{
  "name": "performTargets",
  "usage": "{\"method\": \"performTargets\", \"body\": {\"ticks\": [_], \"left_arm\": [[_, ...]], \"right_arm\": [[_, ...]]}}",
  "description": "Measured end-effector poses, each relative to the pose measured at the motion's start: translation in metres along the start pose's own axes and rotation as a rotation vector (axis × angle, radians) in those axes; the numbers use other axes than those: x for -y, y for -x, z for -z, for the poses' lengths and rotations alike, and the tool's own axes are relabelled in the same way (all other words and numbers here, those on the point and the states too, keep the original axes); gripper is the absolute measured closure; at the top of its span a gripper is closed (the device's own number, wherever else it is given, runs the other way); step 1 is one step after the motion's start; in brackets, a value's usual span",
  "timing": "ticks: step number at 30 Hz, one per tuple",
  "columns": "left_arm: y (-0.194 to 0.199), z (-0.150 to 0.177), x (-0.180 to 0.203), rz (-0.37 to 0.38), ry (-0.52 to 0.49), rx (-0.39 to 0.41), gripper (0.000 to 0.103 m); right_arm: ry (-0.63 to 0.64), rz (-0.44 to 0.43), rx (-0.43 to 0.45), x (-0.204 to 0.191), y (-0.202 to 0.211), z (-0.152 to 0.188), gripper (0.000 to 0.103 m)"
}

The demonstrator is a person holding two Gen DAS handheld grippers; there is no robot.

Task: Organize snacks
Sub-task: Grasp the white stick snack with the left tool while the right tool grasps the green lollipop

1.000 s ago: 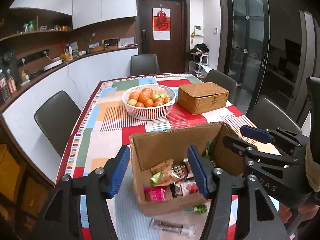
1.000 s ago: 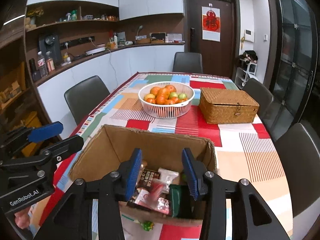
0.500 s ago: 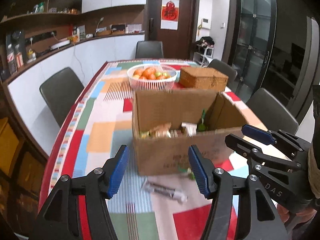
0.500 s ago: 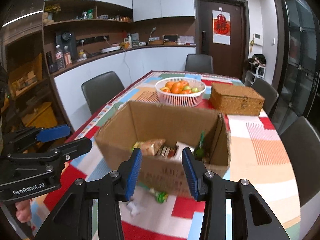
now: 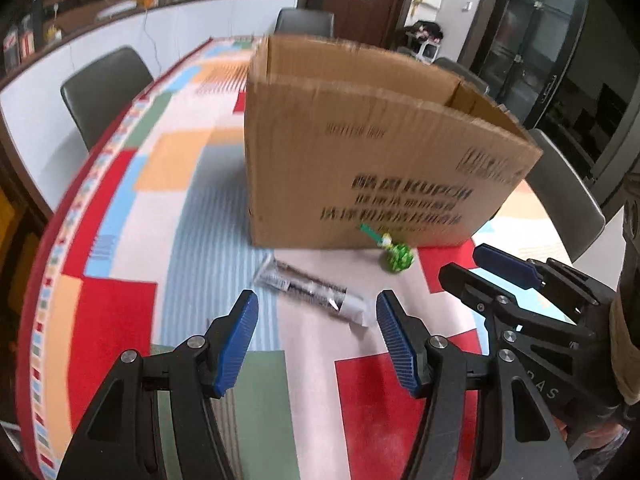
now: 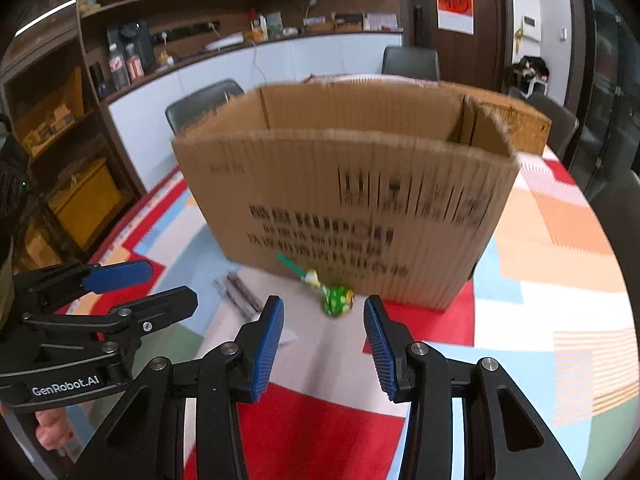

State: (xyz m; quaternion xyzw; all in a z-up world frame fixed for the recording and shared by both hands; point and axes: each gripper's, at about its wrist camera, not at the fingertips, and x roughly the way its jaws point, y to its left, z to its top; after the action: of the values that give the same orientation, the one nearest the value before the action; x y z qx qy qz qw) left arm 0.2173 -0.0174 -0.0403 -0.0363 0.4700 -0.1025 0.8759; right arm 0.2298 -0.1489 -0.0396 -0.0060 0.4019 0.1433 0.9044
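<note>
An open cardboard box [image 5: 372,152] stands on the colourful tablecloth; it also shows in the right wrist view [image 6: 352,200]. Its inside is hidden from here. A green lollipop [image 5: 396,257] lies in front of it, also visible in the right wrist view [image 6: 338,300]. A silver-and-black snack bar [image 5: 312,292] lies to its left, seen blurred in the right wrist view [image 6: 240,296]. My left gripper [image 5: 316,338] is open and empty, low over the table just before the bar. My right gripper [image 6: 324,348] is open and empty just before the lollipop.
Dark chairs [image 5: 104,92] stand around the table. The table's left edge [image 5: 28,264] curves near the left gripper. A counter and shelves [image 6: 168,52] run along the left wall. Each gripper shows in the other's view, the right one [image 5: 520,292] and the left one [image 6: 92,300].
Both grippers have dropped low and close to the table in front of the box. The box's contents, the fruit basket and the wicker box are now hidden behind its front wall.
</note>
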Motion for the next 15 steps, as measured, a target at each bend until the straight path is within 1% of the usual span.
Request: {"method": "performTargets", "body": {"ticks": [4, 9, 11, 13, 15], "left_arm": [[-0.022, -0.001, -0.004, -0.011, 0.019, -0.051, 0.043], [-0.041, -0.005, -0.003, -0.012, 0.060, -0.073, 0.043], [-0.048, -0.007, -0.002, -0.033, 0.075, -0.069, 0.043], [-0.053, -0.008, 0.001, -0.094, 0.077, -0.057, 0.044], [-0.058, -0.009, 0.003, -0.108, 0.089, -0.058, 0.044]], "right_arm": [[-0.009, 0.001, -0.033, 0.005, -0.016, 0.007, 0.060], [-0.036, -0.001, -0.048, 0.012, -0.028, 0.012, 0.060], [-0.049, 0.000, -0.060, 0.013, -0.034, 0.013, 0.060], [-0.057, 0.002, -0.068, 0.015, -0.038, 0.013, 0.060], [-0.062, 0.001, -0.070, 0.016, -0.040, 0.014, 0.060]]}}
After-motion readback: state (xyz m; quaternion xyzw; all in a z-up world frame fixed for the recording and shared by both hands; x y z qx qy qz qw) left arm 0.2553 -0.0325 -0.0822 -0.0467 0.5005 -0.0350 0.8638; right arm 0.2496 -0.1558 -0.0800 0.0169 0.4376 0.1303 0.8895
